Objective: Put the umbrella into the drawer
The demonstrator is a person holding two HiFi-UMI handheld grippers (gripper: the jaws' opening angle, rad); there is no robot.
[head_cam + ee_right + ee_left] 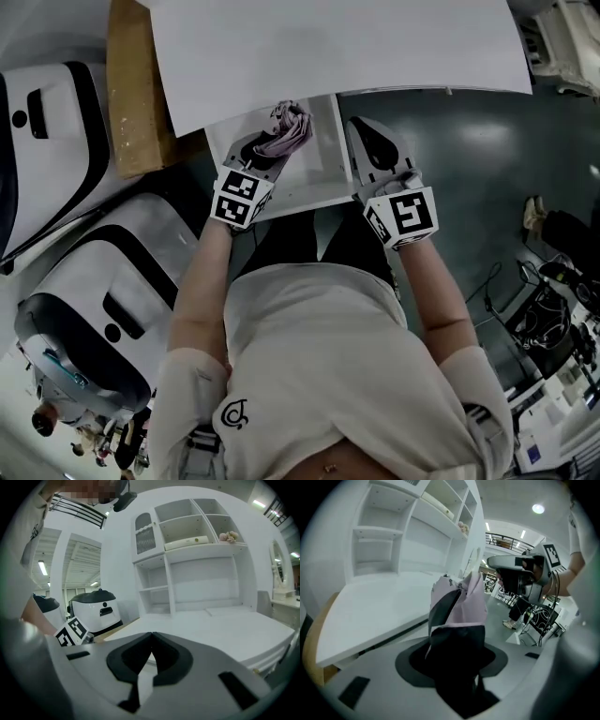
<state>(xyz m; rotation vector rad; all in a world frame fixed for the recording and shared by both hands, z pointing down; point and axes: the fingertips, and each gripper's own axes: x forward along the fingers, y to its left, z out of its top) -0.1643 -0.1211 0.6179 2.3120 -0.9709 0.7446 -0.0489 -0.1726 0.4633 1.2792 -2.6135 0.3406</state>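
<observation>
A folded lilac umbrella [286,131] hangs over the open white drawer [328,155] under the desk top [337,47]. My left gripper [261,152] is shut on it. In the left gripper view the umbrella [461,604] sticks up out of the left gripper [454,637], its dark pads tight on the fabric. The right gripper [372,136] hovers at the drawer's right side, beside the umbrella and apart from it. In the right gripper view the right gripper [151,641] has its jaw tips touching, with nothing between them.
Two white and black machines [52,141] [112,291] stand at the left, with a brown board [136,84] beside the desk. White shelving [197,550] rises behind the desk top. Cables and gear [553,309] lie on the dark floor at the right.
</observation>
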